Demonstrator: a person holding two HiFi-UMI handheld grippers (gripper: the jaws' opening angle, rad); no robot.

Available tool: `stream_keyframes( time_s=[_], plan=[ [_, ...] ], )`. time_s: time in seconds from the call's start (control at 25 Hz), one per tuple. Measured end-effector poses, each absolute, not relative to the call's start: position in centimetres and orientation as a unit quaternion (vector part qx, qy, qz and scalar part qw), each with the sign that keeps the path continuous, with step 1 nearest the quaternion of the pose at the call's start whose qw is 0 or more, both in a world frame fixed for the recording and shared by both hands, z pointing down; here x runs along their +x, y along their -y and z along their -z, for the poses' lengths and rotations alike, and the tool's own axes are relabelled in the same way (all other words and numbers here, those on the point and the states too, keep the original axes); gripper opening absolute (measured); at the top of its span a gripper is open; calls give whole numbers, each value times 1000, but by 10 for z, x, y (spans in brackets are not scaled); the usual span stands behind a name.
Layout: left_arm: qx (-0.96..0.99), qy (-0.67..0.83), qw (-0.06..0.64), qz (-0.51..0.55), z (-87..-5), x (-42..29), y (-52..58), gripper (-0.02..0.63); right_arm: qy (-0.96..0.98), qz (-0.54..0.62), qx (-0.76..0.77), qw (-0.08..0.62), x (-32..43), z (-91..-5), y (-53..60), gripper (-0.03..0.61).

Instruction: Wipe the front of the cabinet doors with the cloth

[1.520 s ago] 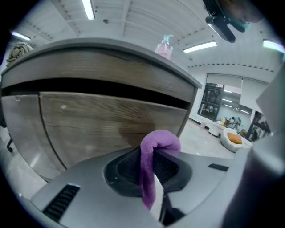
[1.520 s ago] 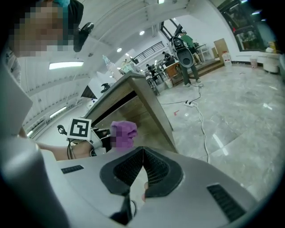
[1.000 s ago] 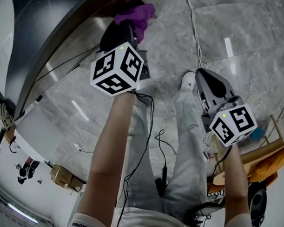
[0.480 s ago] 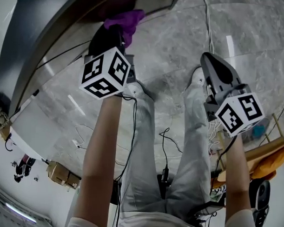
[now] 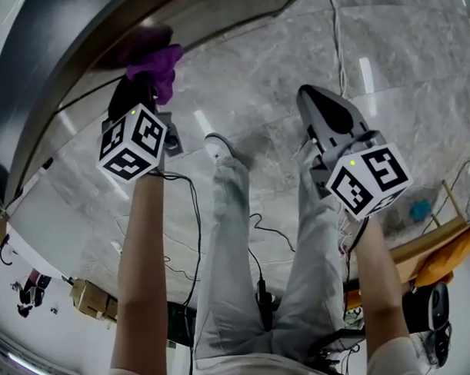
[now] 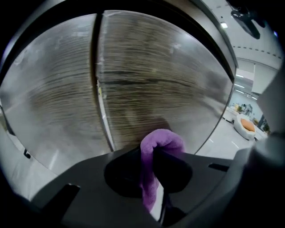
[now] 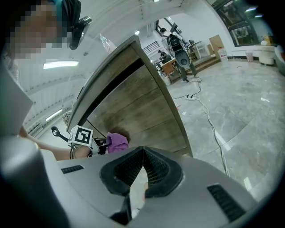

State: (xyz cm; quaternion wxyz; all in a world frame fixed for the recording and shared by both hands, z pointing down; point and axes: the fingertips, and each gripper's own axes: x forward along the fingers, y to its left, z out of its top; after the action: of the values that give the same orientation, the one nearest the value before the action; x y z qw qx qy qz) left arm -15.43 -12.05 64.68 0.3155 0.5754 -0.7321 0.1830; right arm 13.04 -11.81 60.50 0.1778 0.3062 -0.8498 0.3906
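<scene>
My left tool (image 6: 152, 156) clamped on purple cloth (image 6: 162, 139) — cloth right at the wooden cabinet door (image 6: 160, 75). My right tool (image 7: 142, 156) — jaws pressed together, holding nothing, away from door.

Purple cloth, right up on the wood-grain doors!

The cloth (image 6: 160, 142) is a small purple bunch, pinched in the left gripper (image 5: 141, 85), tail hanging between the jaws. Its folded top seems to touch the brown, streaky-grained cabinet doors (image 6: 156, 75), low down, just right of the vertical seam (image 6: 100, 98) between two upright panels.
</scene>
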Motion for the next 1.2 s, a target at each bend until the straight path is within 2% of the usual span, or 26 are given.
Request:
stream_keyframes(
  time_s=[0.16, 0.32, 0.84, 0.96, 1.2],
  plan=[
    [524, 769, 310, -194, -647, -183, 96, 52, 852, -393, 297, 179, 143, -606, 116, 26],
    [514, 777, 302, -203, -643, -172, 97, 52, 851, -393, 297, 184, 173, -603, 124, 26],
    [579, 709, 355, -189, -704, 50, 203, 52, 841, -413, 286, 199, 288, -615, 144, 26],
    [580, 706, 365, -180, -722, 72, 230, 52, 834, -418, 303, 194, 316, -629, 153, 26],
    [566, 714, 381, -159, -745, 73, 254, 52, 813, -424, 351, 188, 363, -663, 154, 26]
  ],
)
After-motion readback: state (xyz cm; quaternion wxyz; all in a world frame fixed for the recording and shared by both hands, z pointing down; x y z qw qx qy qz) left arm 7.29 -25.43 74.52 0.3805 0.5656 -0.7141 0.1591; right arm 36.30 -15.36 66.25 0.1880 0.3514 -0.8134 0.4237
